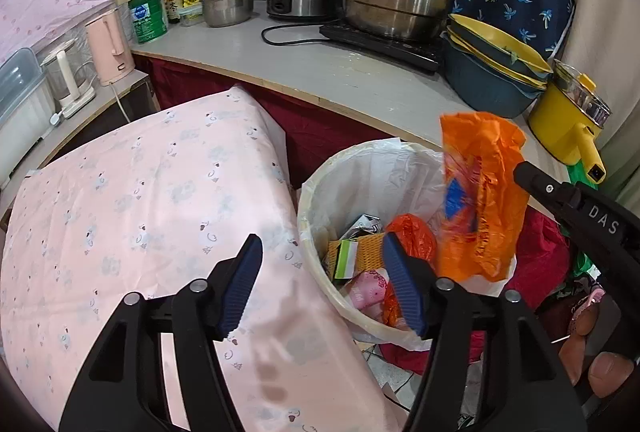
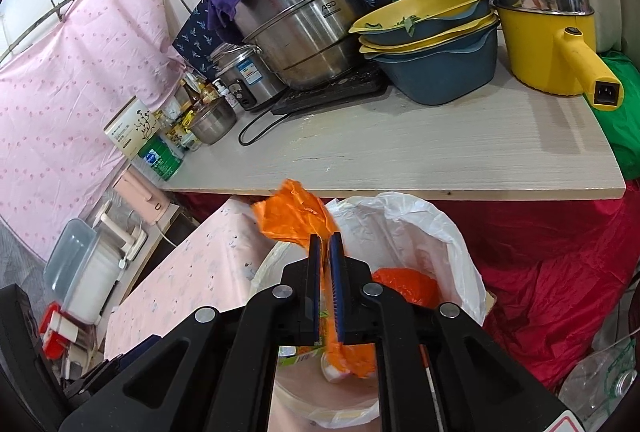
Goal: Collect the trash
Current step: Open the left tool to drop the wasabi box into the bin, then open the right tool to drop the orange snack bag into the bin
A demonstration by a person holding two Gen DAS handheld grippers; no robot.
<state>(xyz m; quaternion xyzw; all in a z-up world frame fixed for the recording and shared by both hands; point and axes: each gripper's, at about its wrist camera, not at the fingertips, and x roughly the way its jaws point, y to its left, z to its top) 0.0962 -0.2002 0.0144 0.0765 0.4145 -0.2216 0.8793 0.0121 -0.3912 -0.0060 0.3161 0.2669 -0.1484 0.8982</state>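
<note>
A round bin [image 1: 320, 264] lined with a white plastic bag [image 2: 436, 228] stands on the floor under the counter edge and holds several pieces of trash, among them an orange bag and a yellow carton. My right gripper [image 2: 327, 244] is shut on an orange plastic wrapper [image 2: 296, 216] and holds it above the bin; the wrapper [image 1: 480, 192] also shows in the left wrist view, hanging over the bin's right rim, with the right gripper's body [image 1: 576, 208] beside it. My left gripper [image 1: 320, 264] is open and empty, above the bin's left rim.
A pink cloth-covered surface [image 1: 140, 212] lies left of the bin. The counter [image 2: 400, 148] behind carries steel pots, stacked basins [image 2: 432, 44], a yellow pot [image 2: 552, 44] and bottles. Red cloth [image 2: 560, 260] hangs below. A clear plastic bottle [image 2: 600, 380] lies on the floor at right.
</note>
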